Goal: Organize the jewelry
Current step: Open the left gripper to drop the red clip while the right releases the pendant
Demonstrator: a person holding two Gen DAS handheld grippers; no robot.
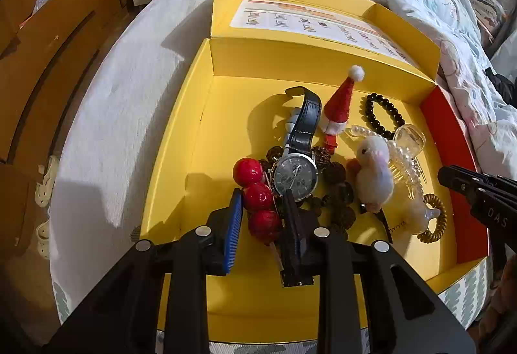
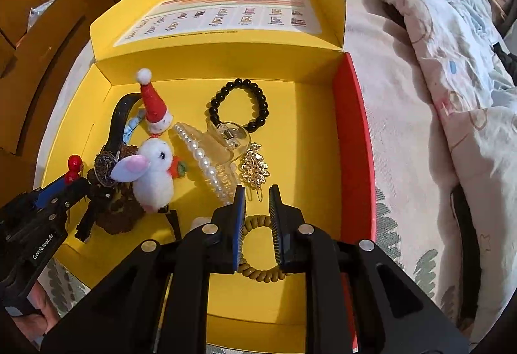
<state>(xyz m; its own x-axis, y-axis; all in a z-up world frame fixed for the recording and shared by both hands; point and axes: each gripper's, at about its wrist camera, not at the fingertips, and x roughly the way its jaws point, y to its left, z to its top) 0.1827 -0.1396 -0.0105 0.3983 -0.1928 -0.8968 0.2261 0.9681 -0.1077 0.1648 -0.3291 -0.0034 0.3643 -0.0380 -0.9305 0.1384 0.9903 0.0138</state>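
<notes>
Left gripper [image 1: 263, 212]: jaws closed on the red bead pick [image 1: 258, 202], three glossy red balls on a stick, at the 6 o'clock side of the pile; right gripper [image 2: 257, 208]: jaws close together astride the coil hair tie [image 2: 260, 270], which lies on the box floor; whether the pads press it I cannot tell. All items lie inside the yellow box [image 1: 194, 128], open on the bed [image 1: 106, 115]; its right wall is red. Just past the left jaws: the watch [image 1: 294, 174], face up, black strap arching toward 12 o'clock, resting on dark brown beads [image 1: 336, 173]; at 3 o'clock of it the white plush bunny [image 1: 374, 170], touching the pearl claw clip [image 2: 213, 157]; beside that clip, toward 3 o'clock, the gold leaf clip [image 2: 255, 166]. Farther, at 12 o'clock: the Santa hat clip [image 1: 339, 102], upright; the black bead bracelet [image 2: 239, 105] just beside it, flat. Beyond: the box lid [image 2: 226, 15], folded back, printed label inside; a quilt [image 2: 452, 31] at 2 o'clock; wooden cabinets [image 1: 48, 31] at 10 o'clock.
</notes>
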